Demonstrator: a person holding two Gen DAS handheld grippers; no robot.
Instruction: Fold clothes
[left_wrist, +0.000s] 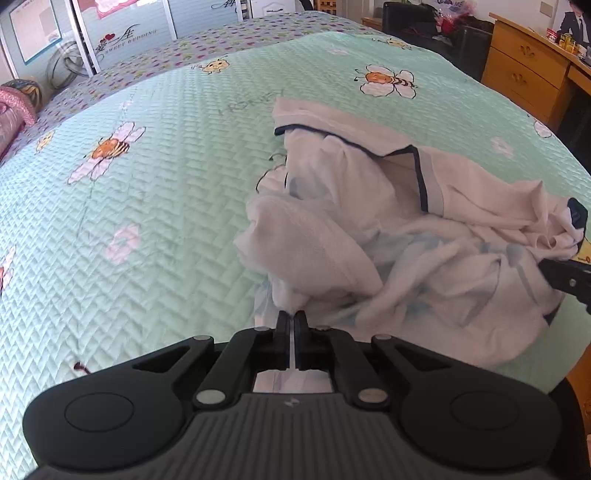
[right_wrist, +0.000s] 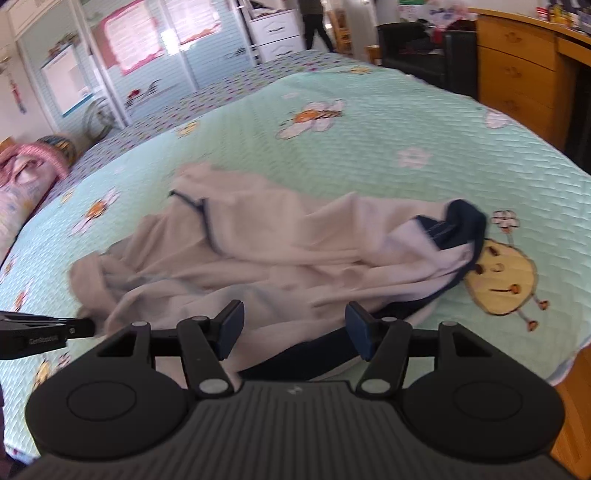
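A crumpled white shirt with navy trim (left_wrist: 369, 221) lies bunched on the green quilted bedspread (left_wrist: 147, 184). My left gripper (left_wrist: 294, 317) is shut on a fold of the shirt at its near edge, and cloth shows between and below the fingers. In the right wrist view the same shirt (right_wrist: 277, 251) spreads across the bed, its navy collar (right_wrist: 461, 225) at the right. My right gripper (right_wrist: 293, 328) is open, fingers spread over the shirt's near navy hem. The left gripper's tip (right_wrist: 55, 332) shows at the left edge, touching the shirt.
The bedspread (right_wrist: 369, 122) carries bee and flower prints. Wooden drawers (left_wrist: 524, 74) stand to the right of the bed, and a black chair (right_wrist: 417, 55) stands beyond them. Pink bedding (right_wrist: 22, 177) lies at the far left. Cabinets line the back wall, where a person (right_wrist: 314, 22) walks.
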